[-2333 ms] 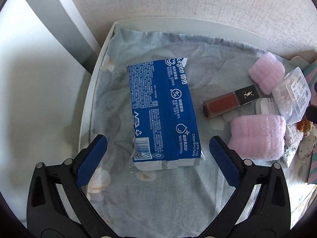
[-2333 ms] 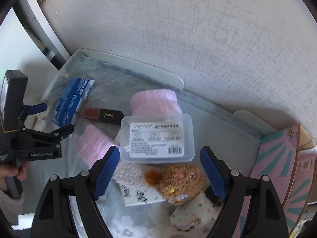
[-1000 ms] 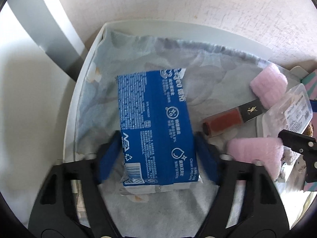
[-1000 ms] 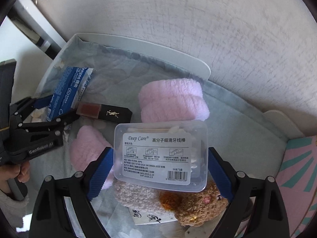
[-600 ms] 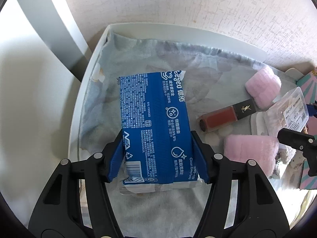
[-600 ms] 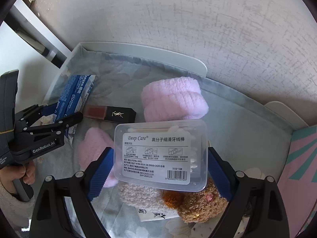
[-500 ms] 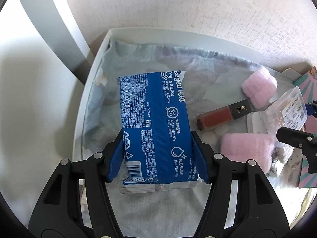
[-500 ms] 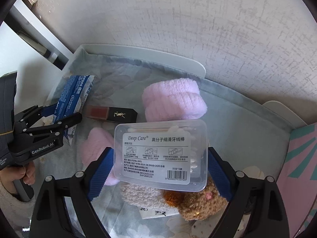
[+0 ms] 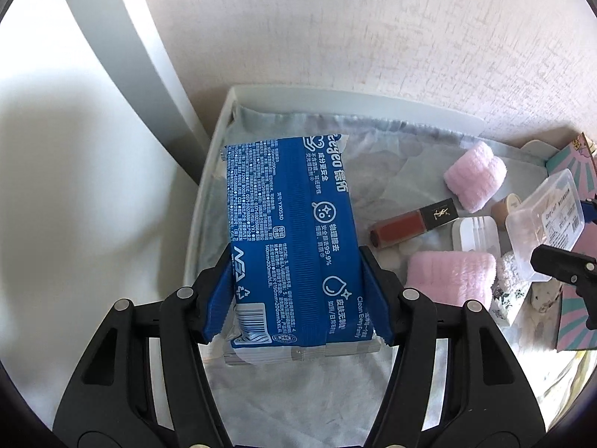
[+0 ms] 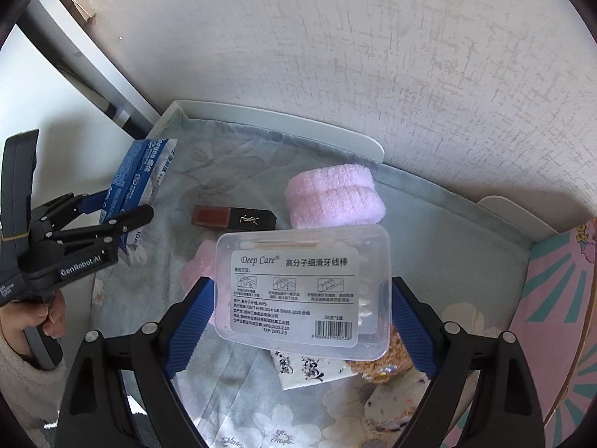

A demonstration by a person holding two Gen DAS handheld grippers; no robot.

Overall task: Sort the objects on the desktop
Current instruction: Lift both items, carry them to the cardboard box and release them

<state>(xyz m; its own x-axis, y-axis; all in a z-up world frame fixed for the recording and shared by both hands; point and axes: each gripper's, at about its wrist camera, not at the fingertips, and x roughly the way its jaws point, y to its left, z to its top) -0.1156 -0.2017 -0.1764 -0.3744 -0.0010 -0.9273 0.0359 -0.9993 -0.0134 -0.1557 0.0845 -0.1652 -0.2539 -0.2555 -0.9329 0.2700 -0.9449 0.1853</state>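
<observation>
My left gripper is shut on a blue pack of wet wipes, held by its near end and lifted above the white tray with its grey flowered cloth. From the right wrist view the same pack hangs at the far left in that gripper. My right gripper is shut on a clear plastic box of dental floss picks, raised off the clutter; that box shows at the right edge of the left wrist view.
On the cloth lie a dark red lip gloss tube, two pink fluffy rolls, a brown plush toy and a printed white packet. A pink striped box stands right, a textured wall behind. A hand holds the left gripper.
Both grippers have risen with their loads. The wipes pack, first lying on the cloth between open jaws, is now clamped and lifted; the floss box has come up off the plush toy.
</observation>
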